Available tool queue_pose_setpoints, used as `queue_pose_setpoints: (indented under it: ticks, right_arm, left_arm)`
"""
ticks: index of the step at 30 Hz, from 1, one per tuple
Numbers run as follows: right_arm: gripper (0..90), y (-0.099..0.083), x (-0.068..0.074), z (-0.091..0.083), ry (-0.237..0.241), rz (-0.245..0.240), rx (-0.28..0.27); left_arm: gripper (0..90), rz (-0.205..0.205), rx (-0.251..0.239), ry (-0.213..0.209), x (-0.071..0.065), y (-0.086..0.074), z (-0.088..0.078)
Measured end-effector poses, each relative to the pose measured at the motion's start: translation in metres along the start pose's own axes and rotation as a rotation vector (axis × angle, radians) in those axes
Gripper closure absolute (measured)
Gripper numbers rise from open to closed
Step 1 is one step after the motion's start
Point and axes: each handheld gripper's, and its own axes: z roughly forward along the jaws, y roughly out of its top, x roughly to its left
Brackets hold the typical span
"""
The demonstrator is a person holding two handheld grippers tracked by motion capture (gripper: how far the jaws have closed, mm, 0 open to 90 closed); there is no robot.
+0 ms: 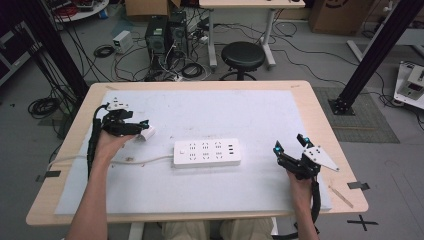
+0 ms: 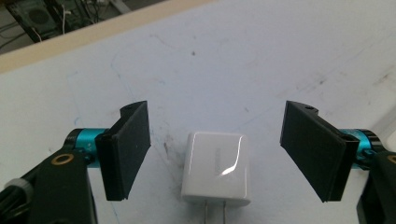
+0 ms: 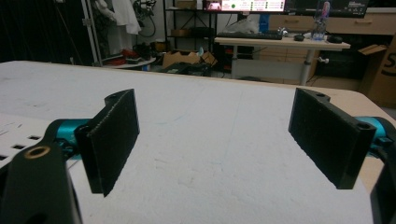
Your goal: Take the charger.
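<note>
- Left claw [image 2: 215,154] spread around a white charger [image 2: 216,166] lying on the desk [image 1: 210,86], left of the power strip [image 1: 207,152]; not yet gripped or plugged.
- Right claw [image 1: 289,142] spread, empty, near right.

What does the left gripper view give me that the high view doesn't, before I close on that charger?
Left gripper view: the white charger's two prongs point toward the camera, and it lies centred between the left gripper's open jaws, clear of both pads. High view: the power strip mid-table, its cable, and the right gripper open at the table's right. Both: charger, left gripper, white mat.
</note>
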Motion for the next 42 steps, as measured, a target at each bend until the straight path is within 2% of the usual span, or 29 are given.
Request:
queue_pose_setpoints:
  ticks: [5,10,15,20,26,29,36,42]
  right_arm:
    - [16.6,0.000,0.000,0.000,-0.001,-0.001,0.000]
    - [16.6,0.000,0.000,0.000,0.003,-0.007,-0.002]
    - [16.6,0.000,0.000,0.000,0.003,-0.008,-0.001]
    - [16.6,0.000,0.000,0.000,0.003,-0.011,-0.003]
    - [16.6,0.000,0.000,0.000,0.003,-0.013,-0.001]
    - [16.6,0.000,0.000,0.000,0.003,-0.014,-0.003]
    - [16.6,0.000,0.000,0.000,0.002,-0.016,-0.002]
    - [16.6,0.000,0.000,0.000,-0.001,-0.016,-0.001]
  left_arm:
    - [24.3,0.010,0.082,-0.013,-0.002,-0.007,0.016]
    - [24.4,-0.001,0.131,-0.025,-0.001,-0.016,0.028]
    - [24.8,-0.001,0.137,-0.022,-0.002,-0.018,0.030]
    - [25.7,0.010,0.173,-0.019,-0.001,-0.021,0.035]
    - [27.9,0.006,0.178,-0.015,-0.001,-0.022,0.038]
    - [29.9,0.007,0.179,-0.029,-0.001,-0.022,0.038]
    - [41.6,0.013,0.177,-0.034,0.000,-0.022,0.036]
    - [42.3,0.015,0.175,-0.035,0.000,-0.022,0.036]
